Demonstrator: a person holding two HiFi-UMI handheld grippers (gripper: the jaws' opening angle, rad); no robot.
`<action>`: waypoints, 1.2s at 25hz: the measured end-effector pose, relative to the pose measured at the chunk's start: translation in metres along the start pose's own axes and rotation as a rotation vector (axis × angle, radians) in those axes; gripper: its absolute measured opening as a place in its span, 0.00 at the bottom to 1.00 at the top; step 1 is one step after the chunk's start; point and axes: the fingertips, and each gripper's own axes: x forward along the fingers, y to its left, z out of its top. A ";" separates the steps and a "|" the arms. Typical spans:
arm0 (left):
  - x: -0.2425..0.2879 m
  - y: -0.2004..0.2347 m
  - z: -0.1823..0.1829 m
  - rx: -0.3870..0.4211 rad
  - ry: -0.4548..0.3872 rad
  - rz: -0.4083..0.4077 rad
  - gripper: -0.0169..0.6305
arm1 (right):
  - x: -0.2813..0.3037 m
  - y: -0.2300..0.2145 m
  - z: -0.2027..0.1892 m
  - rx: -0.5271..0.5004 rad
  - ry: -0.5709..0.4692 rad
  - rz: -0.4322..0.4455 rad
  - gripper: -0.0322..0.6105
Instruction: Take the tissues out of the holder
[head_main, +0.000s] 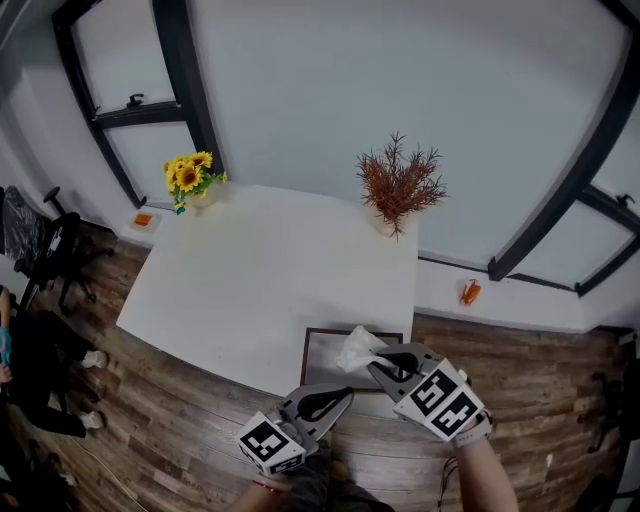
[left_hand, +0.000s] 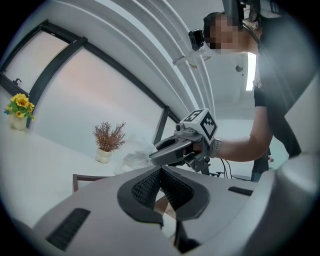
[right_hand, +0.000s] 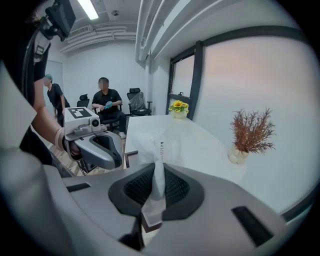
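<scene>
Plainly, the right gripper (right_hand: 159, 181) has its jaws pinching a white tissue (right_hand: 150, 145), which is squeezed into a narrow strip between the pads and billows out loosely beyond them. The head view shows this tissue just above the dark-framed tissue holder (head_main: 322, 358), which sits at the near edge of the white worktop (head_main: 260, 270). The left gripper (left_hand: 161, 186) hangs low, just beside the holder, its jaws pressed together with nothing between them.

A tissue is very light, limp and thin, so it should offer almost no resistance. It will likely tear if tugged sideways or caught on the frame. The safest hold is on a bunched fold rather than a single-ply corner, pulling straight up. The holder looks light enough to lift with the sheet, so the empty left gripper could steady its rim.

The right gripper covers the holder's opening in the head view. I cannot tell whether the tissue's lower end is free or caught inside, though it may be clear already. How many tissues remain is also hidden.
</scene>
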 end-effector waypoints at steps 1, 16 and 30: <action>0.000 0.000 0.003 0.006 -0.001 0.004 0.04 | -0.004 0.000 0.001 0.016 -0.017 -0.009 0.11; -0.006 0.008 0.043 0.107 -0.039 0.111 0.04 | -0.054 0.003 0.015 0.177 -0.243 -0.152 0.11; -0.009 0.013 0.071 0.176 -0.078 0.198 0.04 | -0.079 0.000 0.022 0.260 -0.380 -0.280 0.11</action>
